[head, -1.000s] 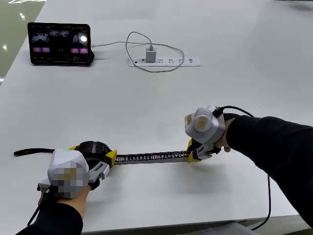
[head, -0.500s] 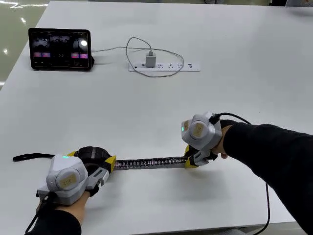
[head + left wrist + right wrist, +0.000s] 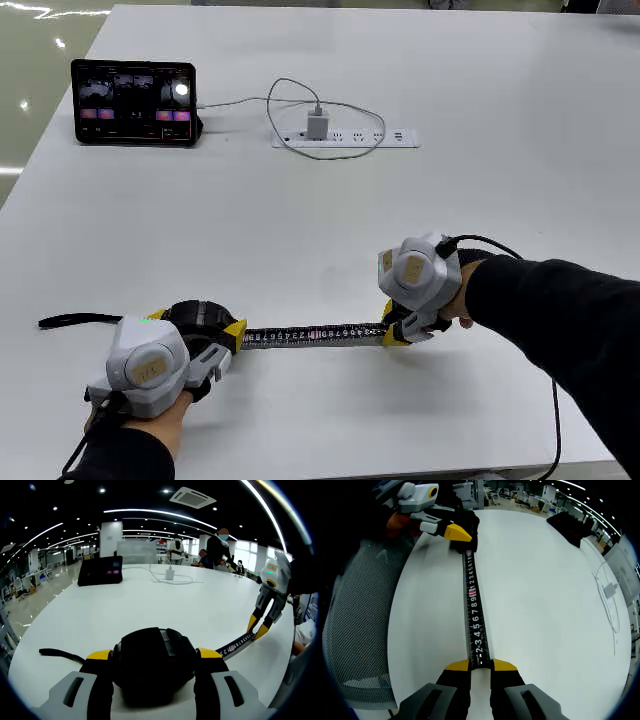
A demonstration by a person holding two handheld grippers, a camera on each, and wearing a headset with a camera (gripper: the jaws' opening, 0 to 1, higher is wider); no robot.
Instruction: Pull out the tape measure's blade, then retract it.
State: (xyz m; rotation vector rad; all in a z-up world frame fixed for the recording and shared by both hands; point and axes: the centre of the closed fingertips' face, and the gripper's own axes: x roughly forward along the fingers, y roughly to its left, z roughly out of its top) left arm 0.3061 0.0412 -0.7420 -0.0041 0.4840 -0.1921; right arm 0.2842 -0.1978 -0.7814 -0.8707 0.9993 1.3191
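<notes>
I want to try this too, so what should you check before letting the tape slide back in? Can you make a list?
1. Left gripper shut on the black round tape measure case: ok.
2. Right gripper shut on the tip of the dark numbered blade: ok.
3. Blade lying straight and flat on the white table: ok.
4. Nothing resting on the blade between the grippers: ok.
5. Black strap trailing away from the blade side: ok.
6. Lock button on the case released: cannot tell, it is hidden.
</notes>
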